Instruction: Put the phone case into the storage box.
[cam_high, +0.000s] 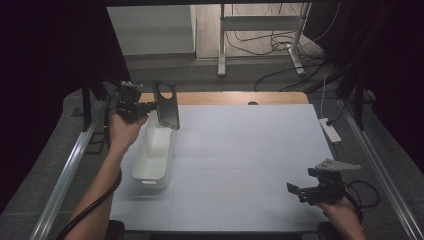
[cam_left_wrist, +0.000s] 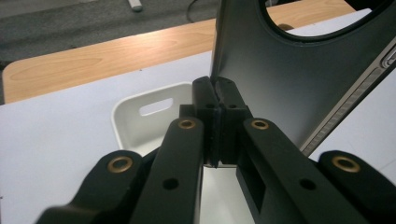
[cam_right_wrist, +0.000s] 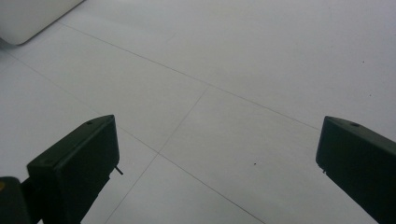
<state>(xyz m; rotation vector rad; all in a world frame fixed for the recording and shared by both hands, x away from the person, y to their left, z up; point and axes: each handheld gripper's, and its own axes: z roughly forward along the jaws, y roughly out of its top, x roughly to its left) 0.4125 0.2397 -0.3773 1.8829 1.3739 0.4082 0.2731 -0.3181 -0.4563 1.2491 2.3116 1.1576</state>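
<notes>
Upper left, the left gripper (cam_high: 145, 107) pinches a phone case's (cam_high: 166, 104) edge above the bin (cam_high: 152, 155); lower right, the right gripper (cam_high: 296, 191) gapes empty over bare mat (cam_high: 240, 150).

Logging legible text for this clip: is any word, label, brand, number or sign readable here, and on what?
None can be read. The dark phone case pinched by the left gripper, the white bin, the right gripper and the power strip show no legible print; any marks are too small to make out.
</notes>
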